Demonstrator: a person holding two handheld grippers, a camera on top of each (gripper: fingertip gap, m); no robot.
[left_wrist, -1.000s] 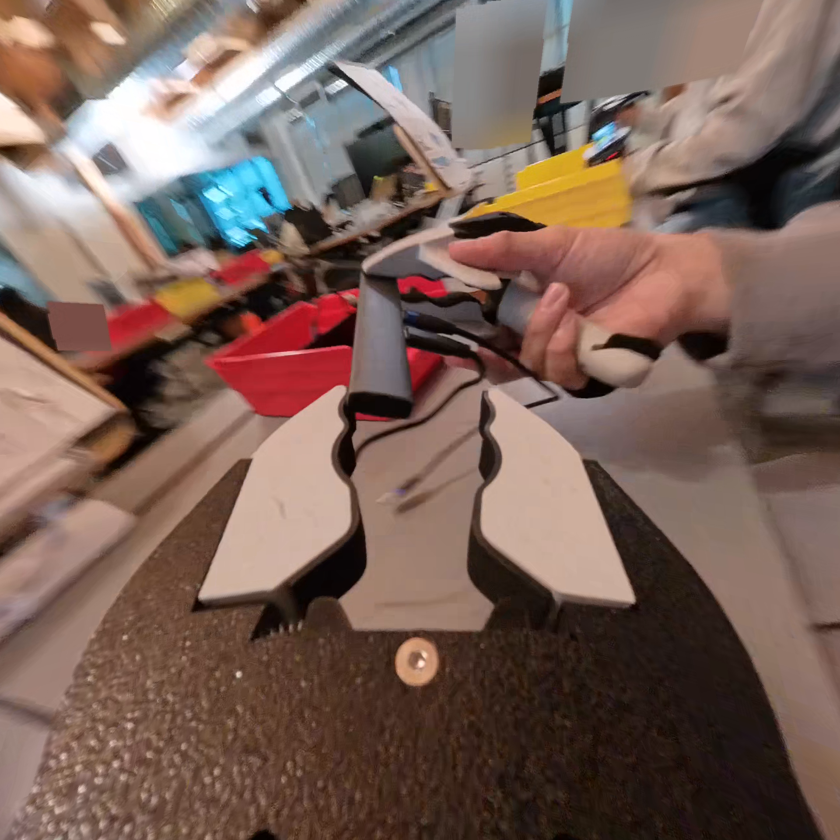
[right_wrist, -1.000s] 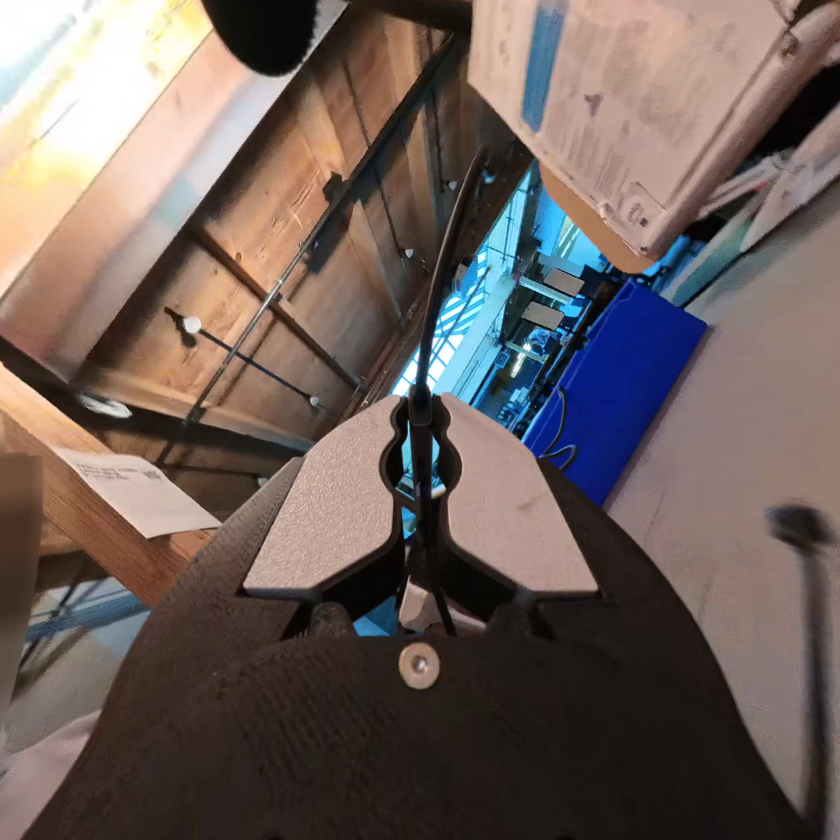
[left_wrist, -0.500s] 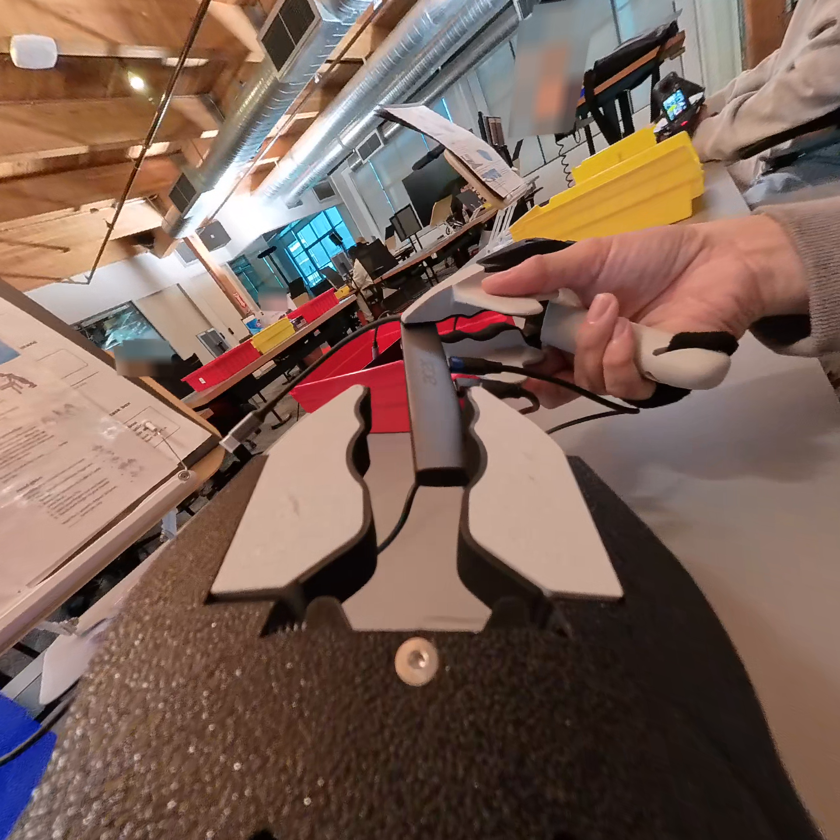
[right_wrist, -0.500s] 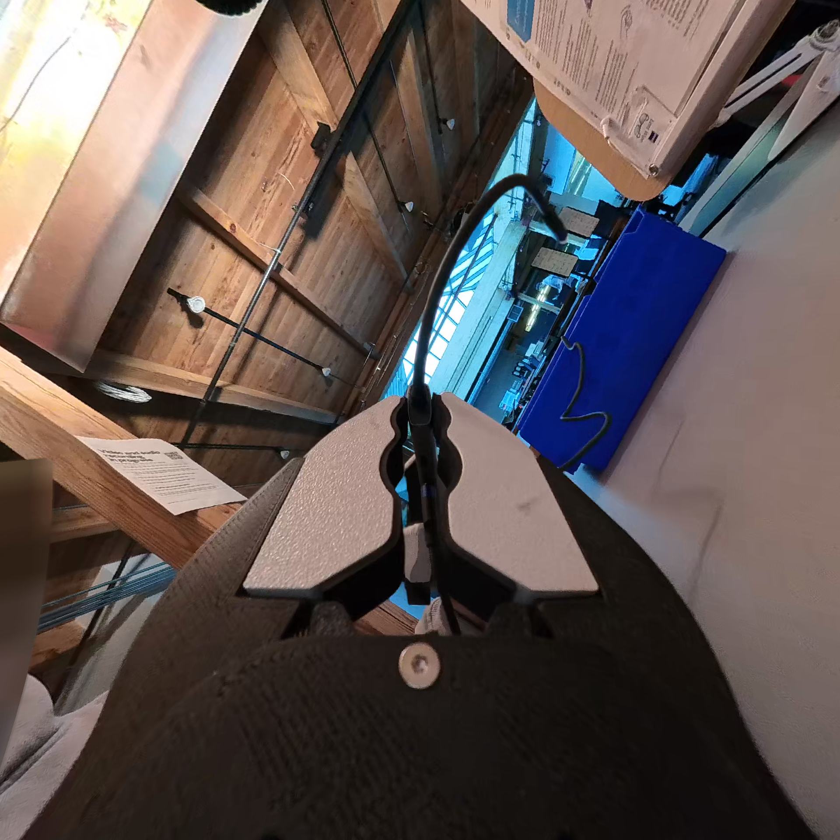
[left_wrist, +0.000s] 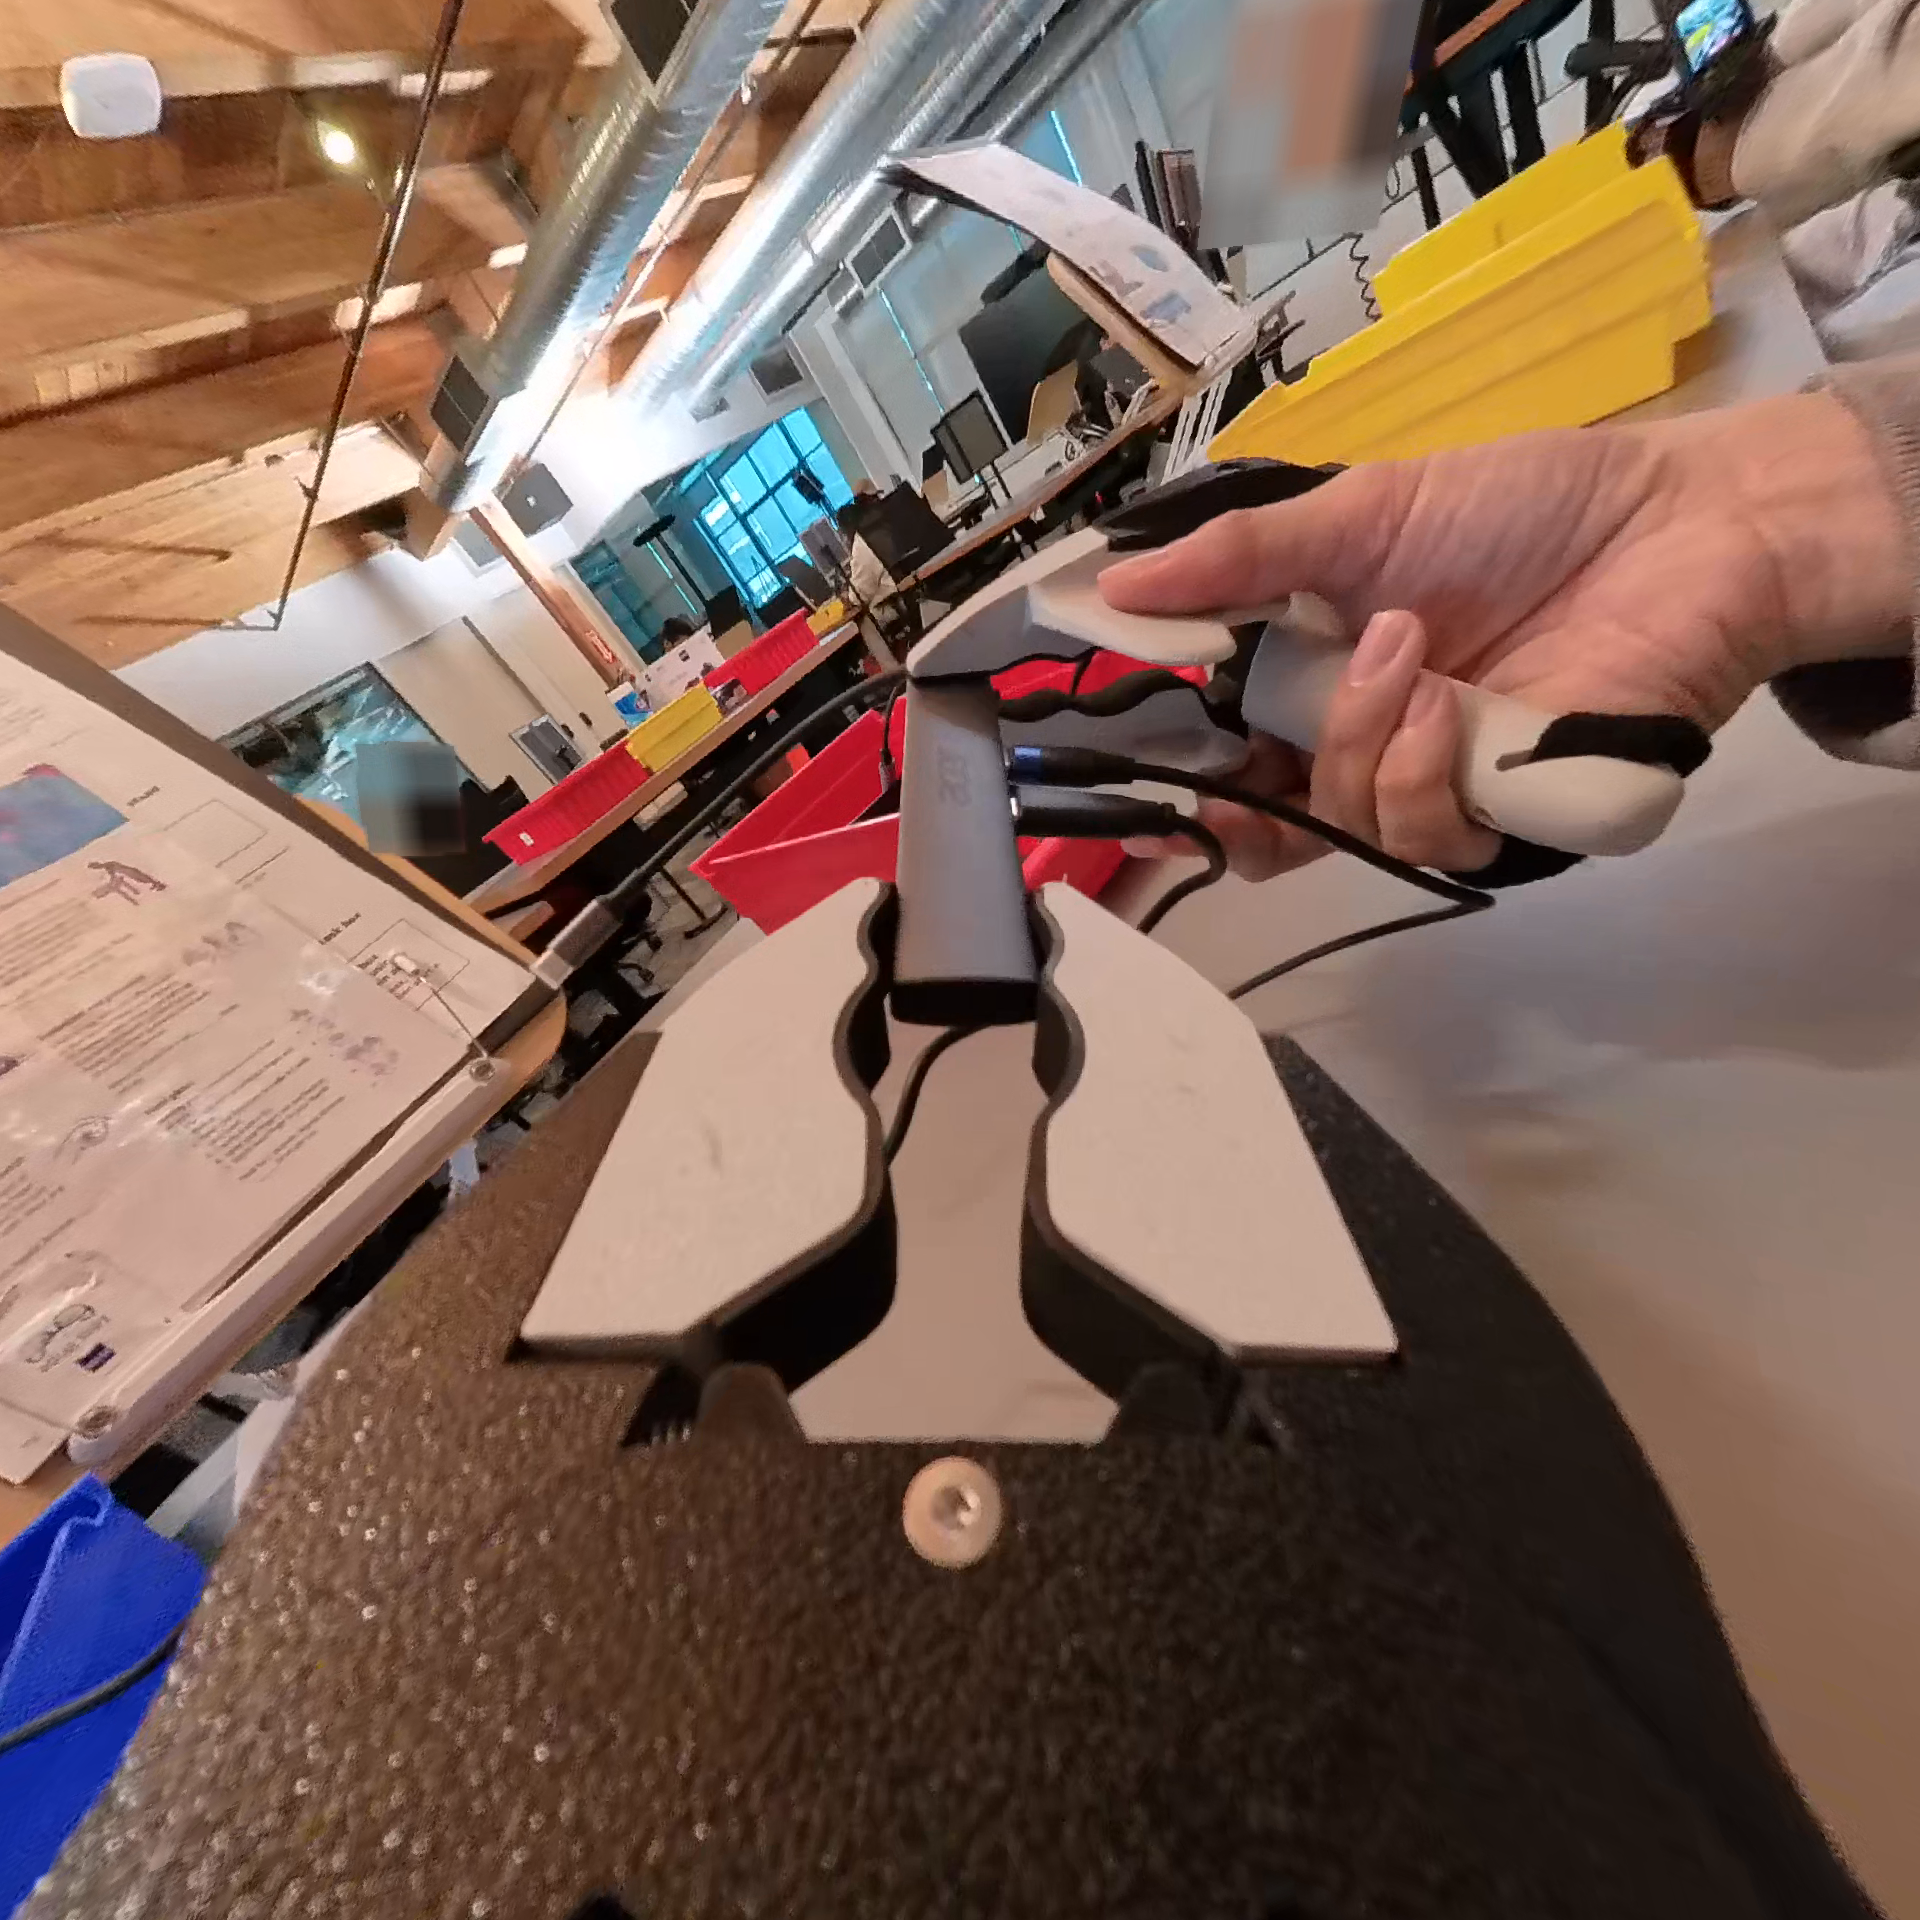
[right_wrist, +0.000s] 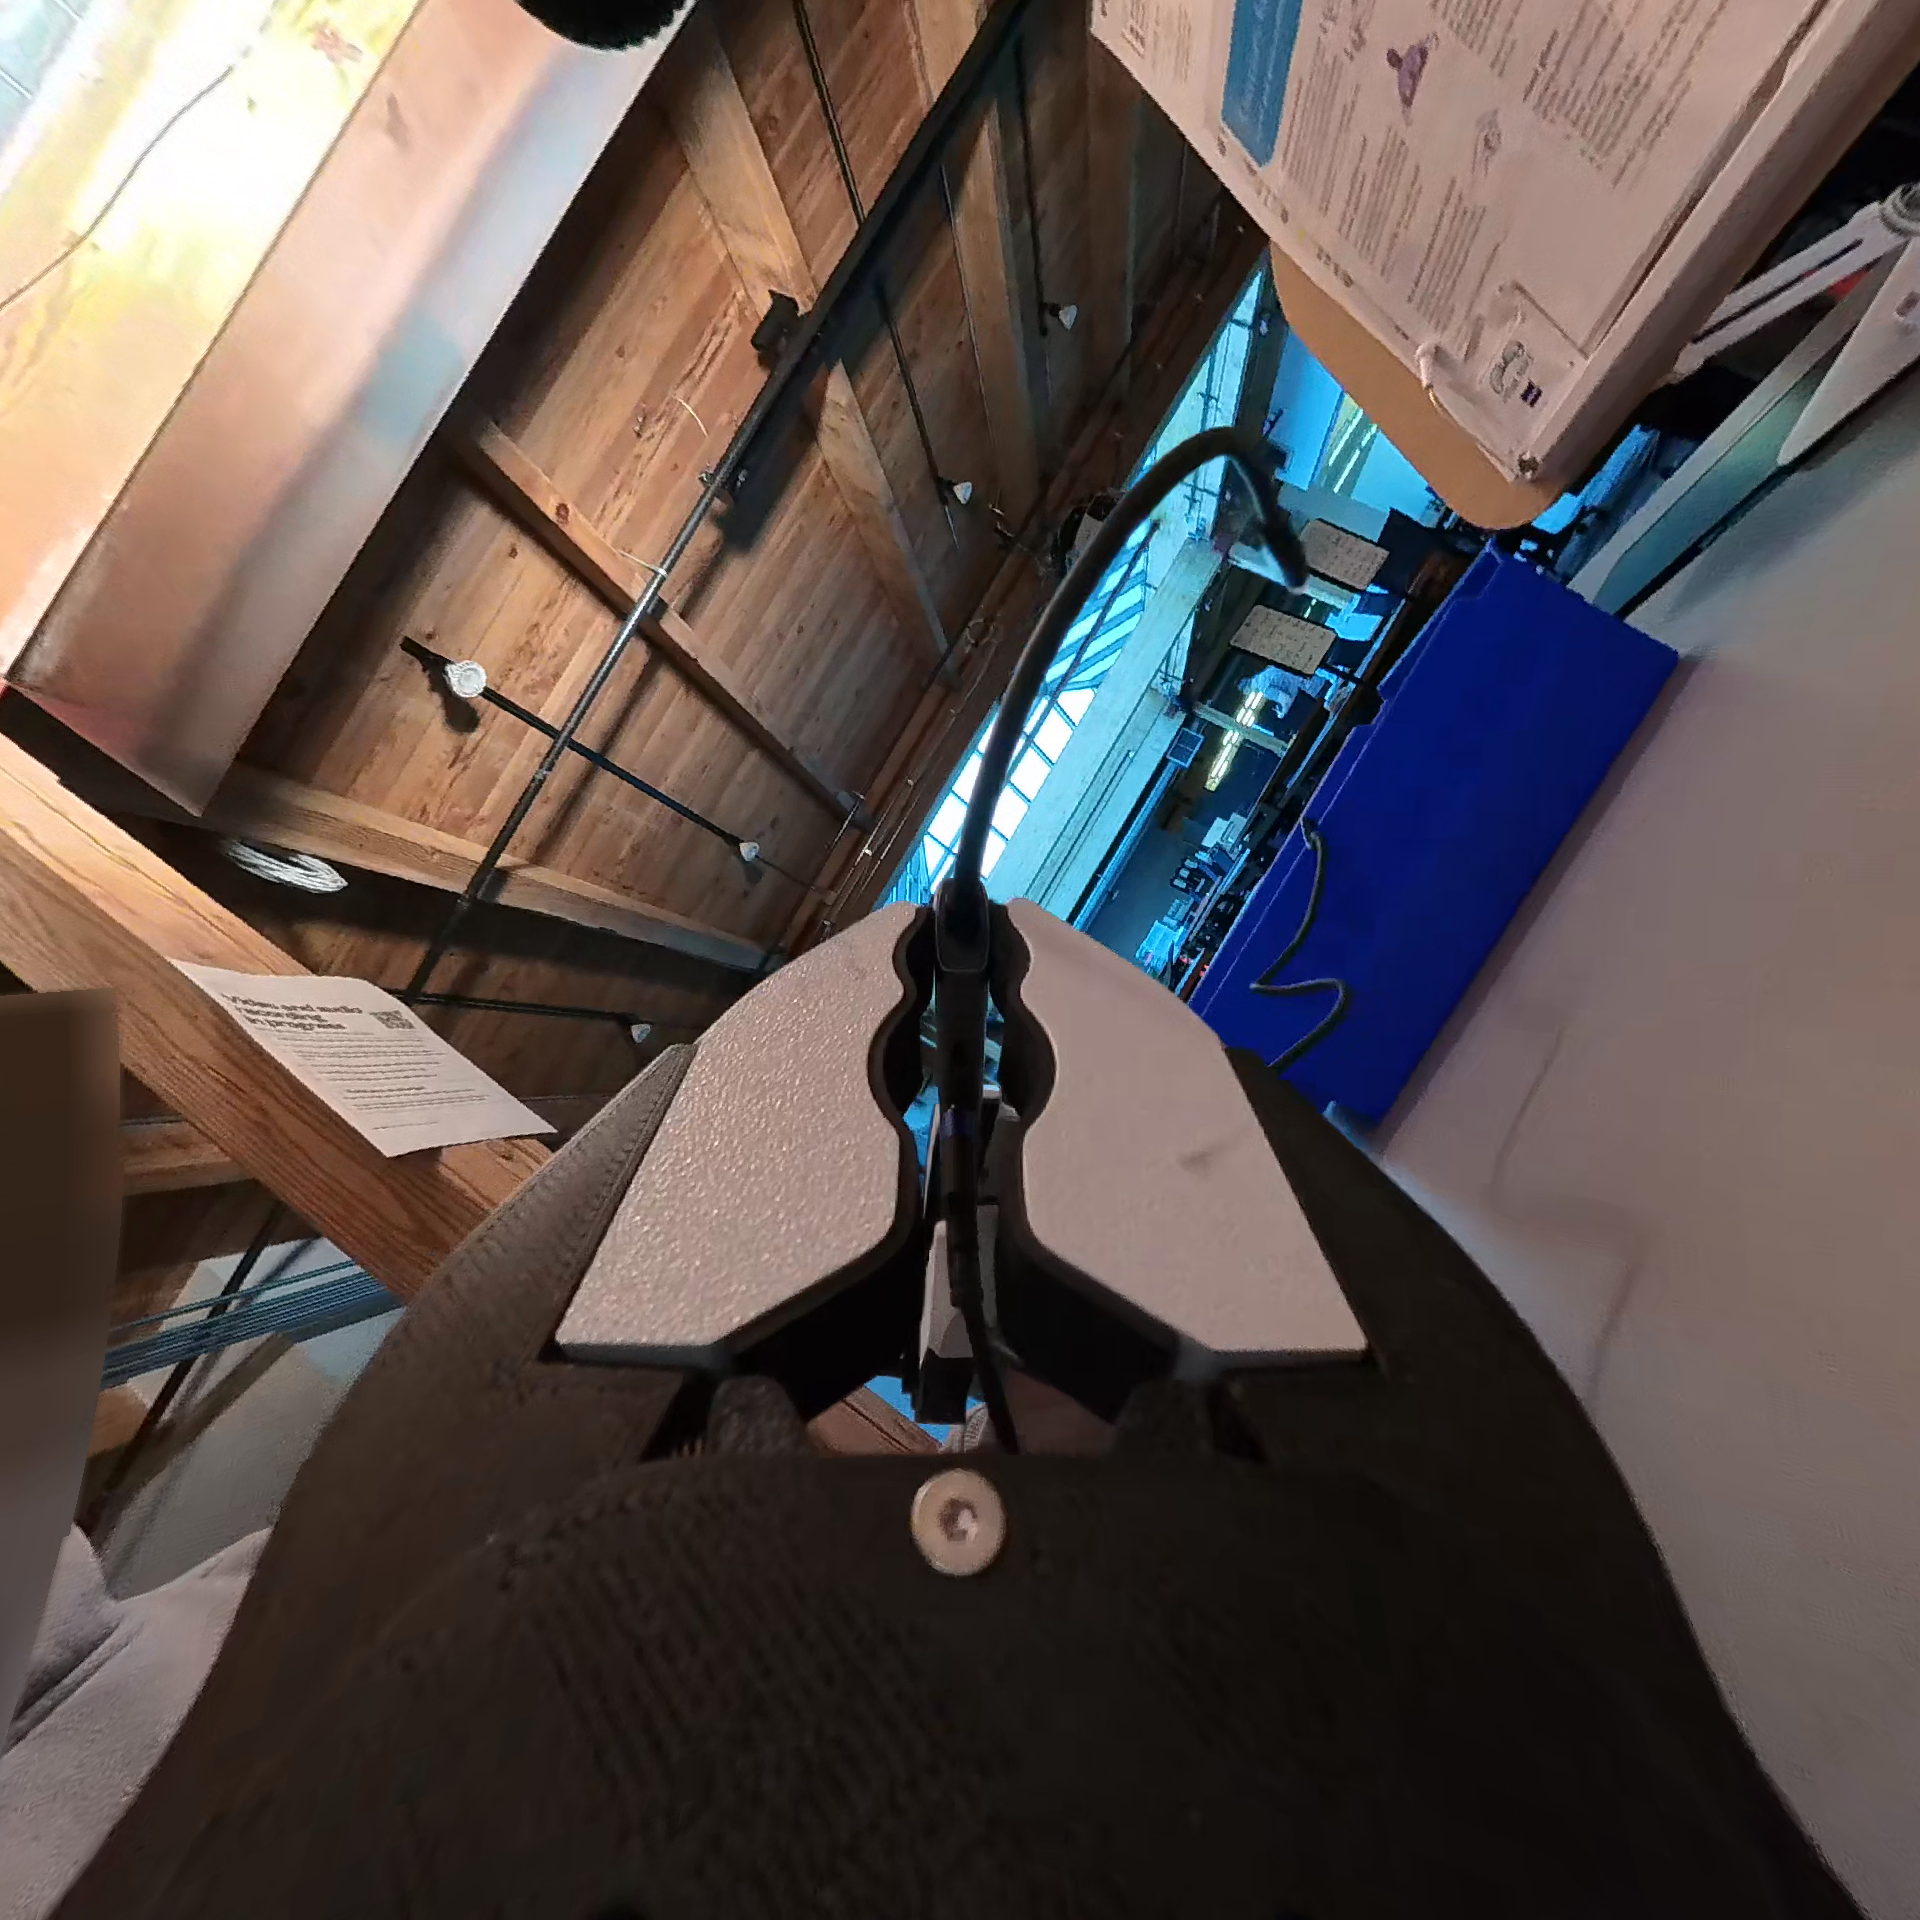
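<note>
**Left gripper pinches the grey hub's near end while the right grips a plug at its side.**

The left gripper (left_wrist: 961, 940) is narrowed onto the lower end of the grey hub (left_wrist: 961, 862), which stands up between its tips; two cables enter the hub's right side, and the right gripper (left_wrist: 1049, 665), held in a hand (left_wrist: 1507, 665), sits just above them. In its own view the right gripper (right_wrist: 964, 935) is clamped on a black cable plug (right_wrist: 961, 935). A firm, square grip on the hub likely helps while the right works. Compared with a second ago, the hub sat beyond the open left tips; now they enclose it.
</note>
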